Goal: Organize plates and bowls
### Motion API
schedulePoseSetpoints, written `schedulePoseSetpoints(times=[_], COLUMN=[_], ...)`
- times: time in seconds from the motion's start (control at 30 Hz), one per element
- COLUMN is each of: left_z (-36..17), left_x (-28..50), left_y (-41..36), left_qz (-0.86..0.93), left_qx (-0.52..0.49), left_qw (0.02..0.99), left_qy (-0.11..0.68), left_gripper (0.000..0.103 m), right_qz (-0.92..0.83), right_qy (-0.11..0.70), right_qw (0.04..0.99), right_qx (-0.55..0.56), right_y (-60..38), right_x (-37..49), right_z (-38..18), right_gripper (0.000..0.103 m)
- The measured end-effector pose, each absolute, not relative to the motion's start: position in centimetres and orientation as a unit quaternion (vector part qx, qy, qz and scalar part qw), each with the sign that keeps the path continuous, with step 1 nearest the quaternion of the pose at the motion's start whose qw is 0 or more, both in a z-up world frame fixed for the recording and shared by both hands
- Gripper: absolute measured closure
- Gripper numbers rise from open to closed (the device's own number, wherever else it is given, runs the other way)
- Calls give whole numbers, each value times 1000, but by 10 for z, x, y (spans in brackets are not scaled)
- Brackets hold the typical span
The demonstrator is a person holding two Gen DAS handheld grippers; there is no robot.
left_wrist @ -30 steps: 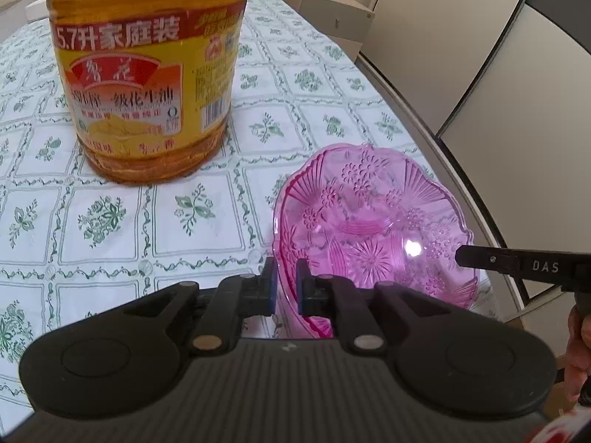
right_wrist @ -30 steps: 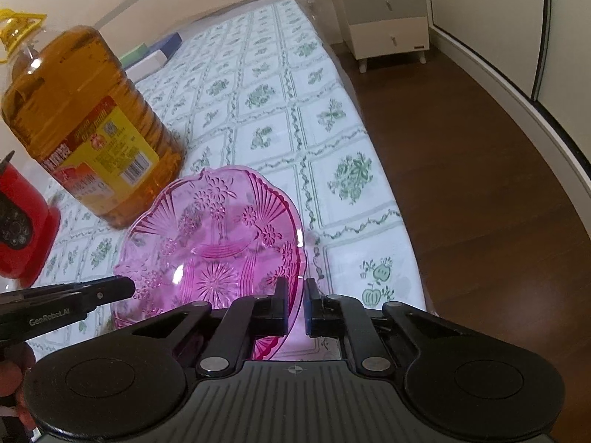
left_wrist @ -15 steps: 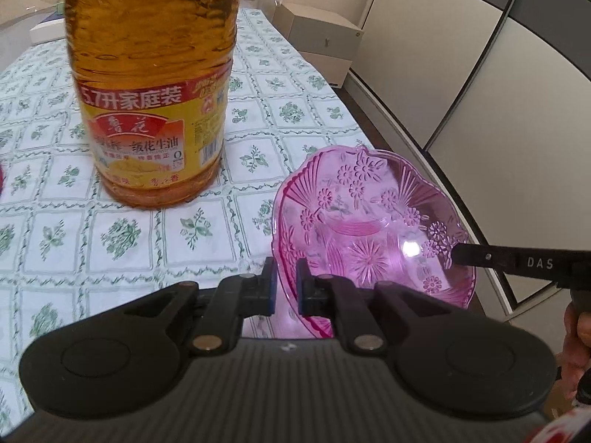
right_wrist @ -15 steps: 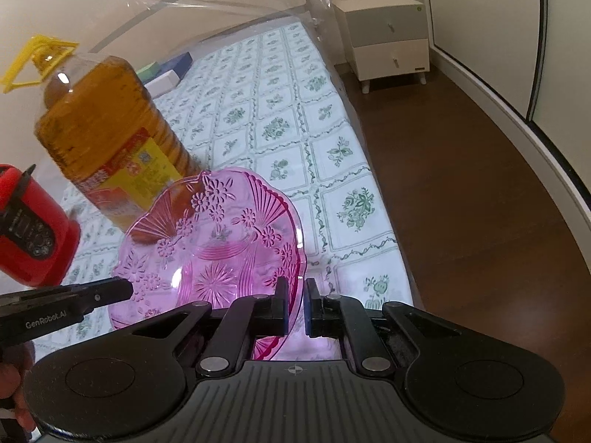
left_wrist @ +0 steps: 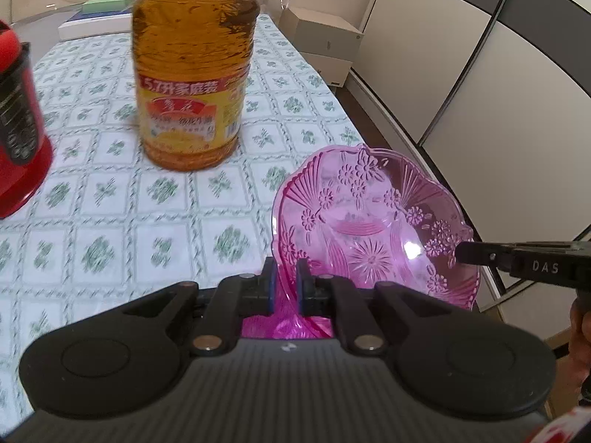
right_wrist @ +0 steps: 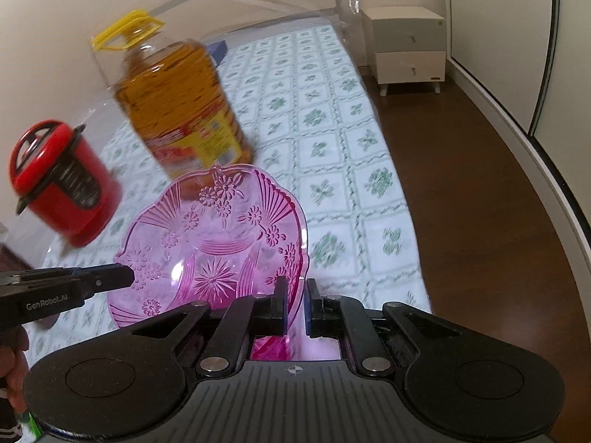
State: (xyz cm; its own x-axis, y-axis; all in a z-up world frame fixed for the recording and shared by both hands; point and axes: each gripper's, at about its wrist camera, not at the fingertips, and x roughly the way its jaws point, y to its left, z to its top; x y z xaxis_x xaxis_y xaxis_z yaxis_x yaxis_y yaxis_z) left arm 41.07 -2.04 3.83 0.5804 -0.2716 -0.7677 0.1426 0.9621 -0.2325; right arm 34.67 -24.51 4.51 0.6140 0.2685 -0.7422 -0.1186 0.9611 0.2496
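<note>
A pink see-through bowl (left_wrist: pixel 373 232) with a pressed flower pattern hangs in the air above the table's near right corner. My left gripper (left_wrist: pixel 284 288) is shut on its left rim. In the right wrist view the same pink bowl (right_wrist: pixel 214 243) shows, with my right gripper (right_wrist: pixel 295 302) shut on its right rim. Each gripper's fingers reach into the other's view: the right one (left_wrist: pixel 480 253) from the right, the left one (right_wrist: pixel 110 278) from the left. The bowl's near edge is hidden behind the gripper bodies.
A big bottle of cooking oil (left_wrist: pixel 194 85) with a yellow handle (right_wrist: pixel 125 29) stands on the green-patterned tablecloth (left_wrist: pixel 110 199). A red cooker (right_wrist: pixel 59 181) stands at the left. A white nightstand (right_wrist: pixel 408 46) and brown floor (right_wrist: pixel 461 184) lie past the table's right edge.
Both grippers have risen and pulled back together with the pink bowl in them. The oil bottle looks smaller and farther off, and the red cooker has come into view.
</note>
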Motion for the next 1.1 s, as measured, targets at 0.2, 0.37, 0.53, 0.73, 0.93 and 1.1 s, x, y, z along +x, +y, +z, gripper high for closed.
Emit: schedulePoseSetpoints(times=[0.2, 0.37, 0.53, 0.73, 0.93, 1.1], left_z=[47, 49, 49, 49, 42, 38], left_x=[376, 355, 340, 328, 326, 319], left_y=[-14, -11, -7, -4, -1, 1], left_qz=[-111, -112, -115, -115, -112, -112], left_qx=[-71, -68, -72, -70, -74, -77], left_qw=[886, 884, 880, 879, 875, 874], left_qy=[445, 449, 454, 457, 465, 468], left_gripper=[94, 94, 94, 94, 94, 94], right_qz=[118, 120, 121, 123, 127, 128], right_qy=[432, 440, 446, 450, 459, 465], right_qw=[891, 886, 883, 881, 876, 873], right_qx=[77, 78, 79, 78, 77, 75], right_y=[-233, -228, -226, -222, -218, -216], right_x=[315, 294, 279, 269, 266, 260], right_z=[49, 48, 46, 46, 37, 29], right_gripper=[95, 95, 94, 94, 94, 94])
